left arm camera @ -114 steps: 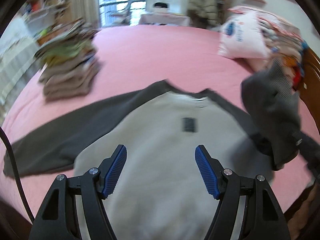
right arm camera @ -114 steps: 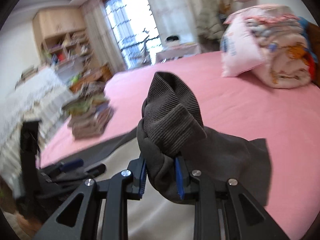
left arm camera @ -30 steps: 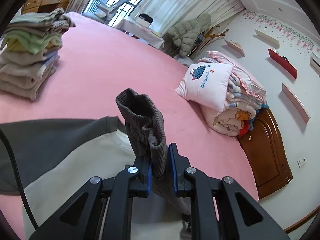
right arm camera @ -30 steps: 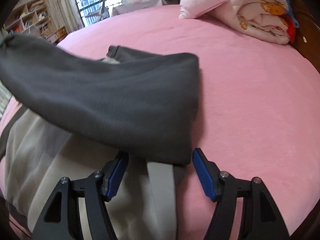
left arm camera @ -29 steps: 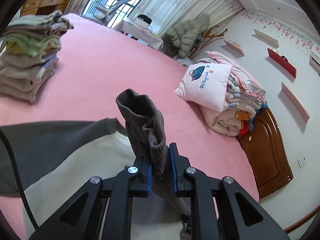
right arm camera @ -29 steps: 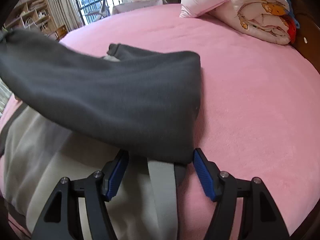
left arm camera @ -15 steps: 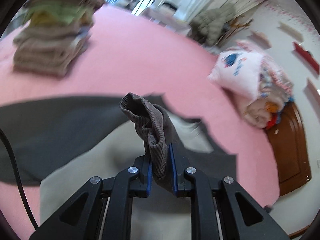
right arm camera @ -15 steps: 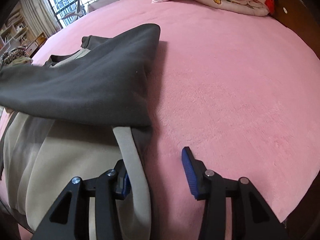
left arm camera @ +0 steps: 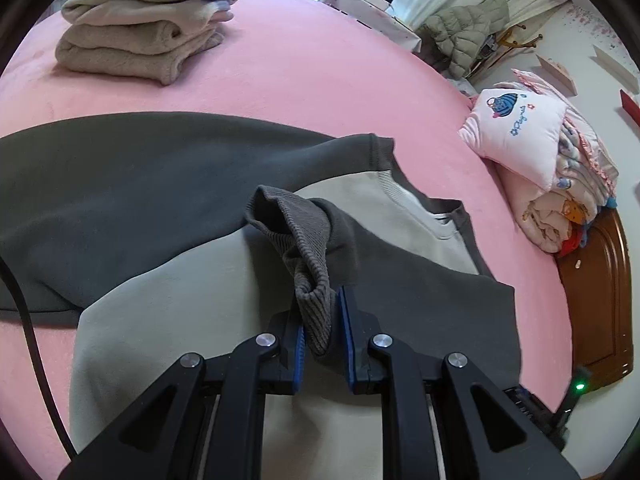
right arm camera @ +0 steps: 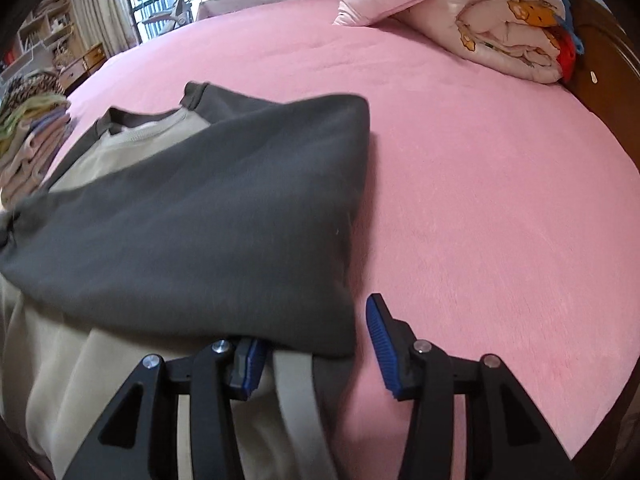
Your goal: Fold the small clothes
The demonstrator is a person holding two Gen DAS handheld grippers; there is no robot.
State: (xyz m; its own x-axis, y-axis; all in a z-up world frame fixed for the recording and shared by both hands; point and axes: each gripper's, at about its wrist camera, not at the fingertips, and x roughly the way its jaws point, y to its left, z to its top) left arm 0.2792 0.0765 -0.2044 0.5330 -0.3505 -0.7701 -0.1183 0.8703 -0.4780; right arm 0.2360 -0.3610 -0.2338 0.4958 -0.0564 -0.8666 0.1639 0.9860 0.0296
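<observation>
A sweatshirt with a beige body (left arm camera: 192, 300) and dark grey sleeves lies on the pink bed (left arm camera: 320, 72). My left gripper (left arm camera: 322, 320) is shut on the ribbed cuff (left arm camera: 308, 252) of the right sleeve and holds it low over the chest. That sleeve (right arm camera: 208, 220) lies folded across the body in the right wrist view. My right gripper (right arm camera: 316, 344) is open at the shirt's side edge, its left finger under the sleeve, its right finger (right arm camera: 380, 332) over the bed. The other sleeve (left arm camera: 100, 184) lies spread out to the left.
A stack of folded clothes (left arm camera: 144, 36) stands at the back left of the bed, also in the right wrist view (right arm camera: 28, 140). A pink pillow (left arm camera: 516, 136) and rolled quilts (right arm camera: 512, 40) lie by the wooden headboard (left arm camera: 596, 304). A black cable (left arm camera: 28, 320) hangs at left.
My left gripper has carried the cuff down and across onto the shirt's chest, so the sleeve now lies folded over the body. My right gripper stays open by the side edge.
</observation>
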